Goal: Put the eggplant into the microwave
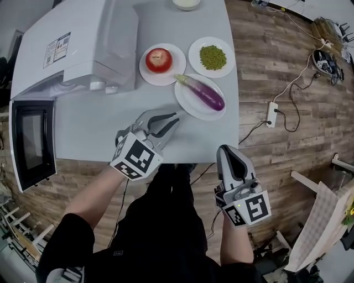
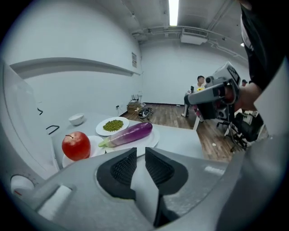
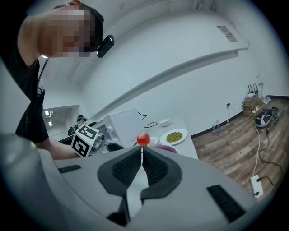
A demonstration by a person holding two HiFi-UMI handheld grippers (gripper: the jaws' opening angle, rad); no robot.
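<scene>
Right gripper point(image 1: 230, 150) nearest the person, off the near edge of the table point(image 1: 94, 124), over the wood floor point(image 1: 287, 66). Jaws clenched, tips touching, nothing between them. Left gripper point(image 1: 172, 119) beyond it and to its left, over the front part of the table. Its jaws released a little, narrow gap between the pads, empty.

Eggplant point(image 1: 202, 92) just ahead of the left gripper's tips and slightly right, untouched. It lies on its side on a white plate point(image 1: 187, 104), green stem end pointing away and left toward the apple point(image 1: 159, 59). Apple sits further ahead of the left gripper, on a second plate point(image 1: 148, 74) just beside the eggplant's plate. Third plate point(image 1: 194, 54) with green peas point(image 1: 212, 56) is beyond the eggplant, ahead-right of the left gripper.

Microwave point(image 1: 77, 44) well to the left of the left gripper, its door point(image 1: 33, 141) swung open at the table's near-left corner. Bowl point(image 1: 186, 3) at the far table edge, partly cut off. Power strip point(image 1: 271, 114) on the floor, ahead-right of the right gripper.
</scene>
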